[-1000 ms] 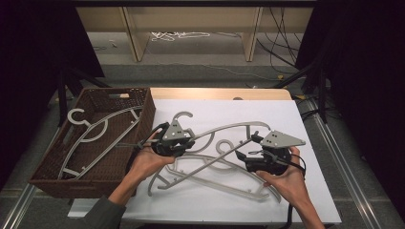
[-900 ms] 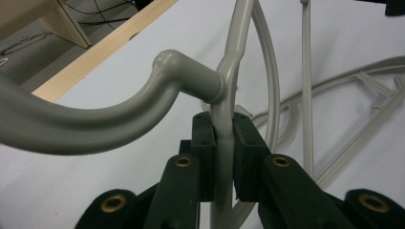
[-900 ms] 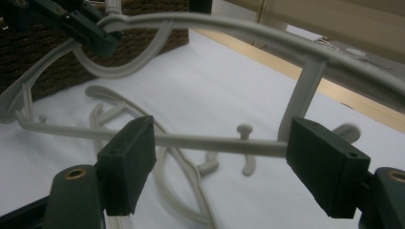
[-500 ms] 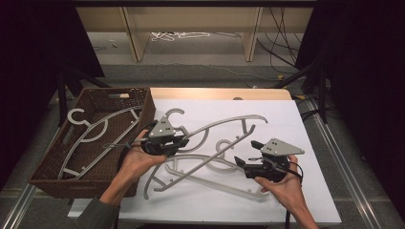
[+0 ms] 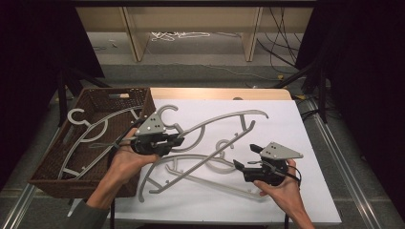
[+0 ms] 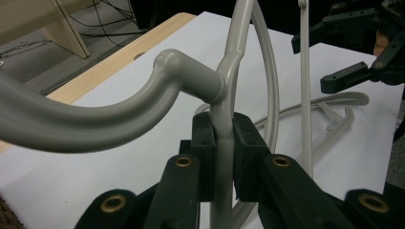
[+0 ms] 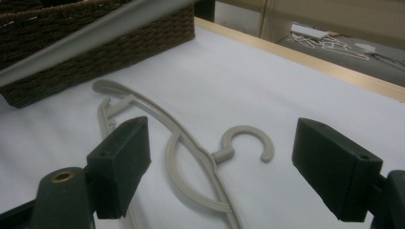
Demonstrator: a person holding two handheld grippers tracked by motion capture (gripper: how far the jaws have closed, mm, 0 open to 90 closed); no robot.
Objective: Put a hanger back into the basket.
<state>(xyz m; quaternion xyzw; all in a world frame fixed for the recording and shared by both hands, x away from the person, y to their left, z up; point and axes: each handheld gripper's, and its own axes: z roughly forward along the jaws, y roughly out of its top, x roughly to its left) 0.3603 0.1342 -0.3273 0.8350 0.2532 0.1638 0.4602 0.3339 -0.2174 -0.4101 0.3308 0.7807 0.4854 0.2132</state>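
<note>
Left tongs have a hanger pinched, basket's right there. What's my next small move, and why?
Probably swing the left tongs toward the brown wicker basket. They are shut on the raised grey plastic hanger just below its hook, and one hanger already lies in that basket.
</note>
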